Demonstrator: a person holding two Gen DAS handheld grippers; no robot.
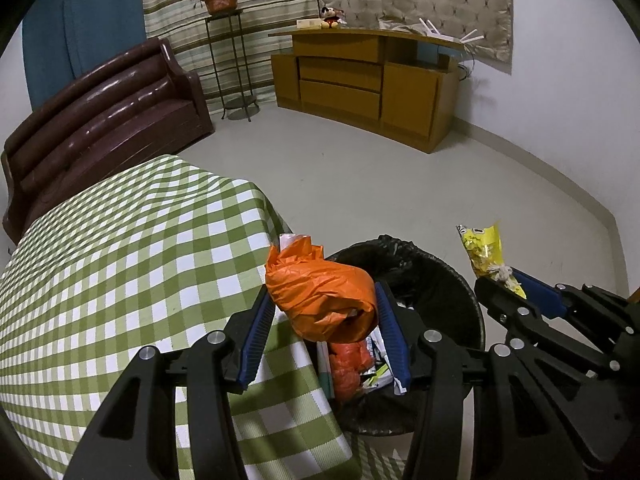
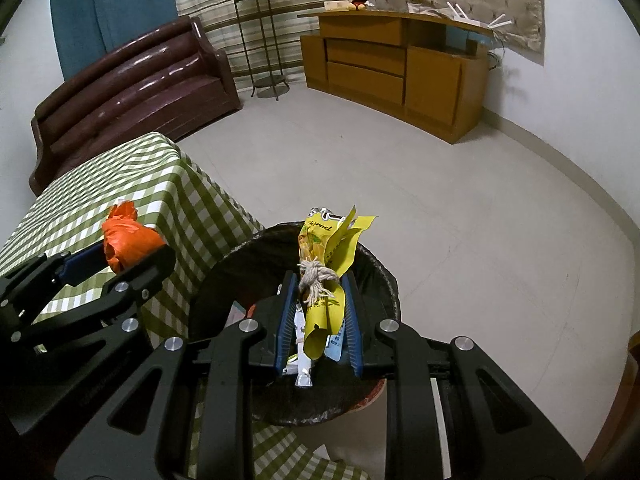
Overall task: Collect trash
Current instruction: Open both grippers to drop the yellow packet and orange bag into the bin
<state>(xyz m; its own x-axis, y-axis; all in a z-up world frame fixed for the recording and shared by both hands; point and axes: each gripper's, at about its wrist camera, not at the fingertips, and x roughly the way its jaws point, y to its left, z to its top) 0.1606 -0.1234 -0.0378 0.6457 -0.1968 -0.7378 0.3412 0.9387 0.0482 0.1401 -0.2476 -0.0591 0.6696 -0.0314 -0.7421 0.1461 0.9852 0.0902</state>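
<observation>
The left gripper [image 1: 322,312] is clamped about half open on a crumpled orange plastic bag [image 1: 320,296], its blue pads pressing the bundle from both sides. In the left wrist view the bag hangs at 6 o'clock, over the near left rim of the bin [image 1: 460,280], right at the edge where the green checked cloth of the counter [image 1: 120,260] drops away. The bin is lined with a black bag and already holds trash: another orange scrap [image 1: 346,368] and some white wrappers [image 1: 378,360].

The right gripper [image 2: 320,312] is nearly closed, pinching a yellow snack wrapper [image 2: 324,280] with a knot of pale string [image 2: 314,274] around its middle; a white and a blue packet sit between the pads below it. In the right wrist view this bundle stands at 6 o'clock, directly above the bin's open mouth, the wrapper's torn top pointing up.

Seen from the left, the right gripper sits at 4 o'clock; seen from the right, the left gripper sits at 8 o'clock. The two are near each other, apart, flanking the bin
</observation>
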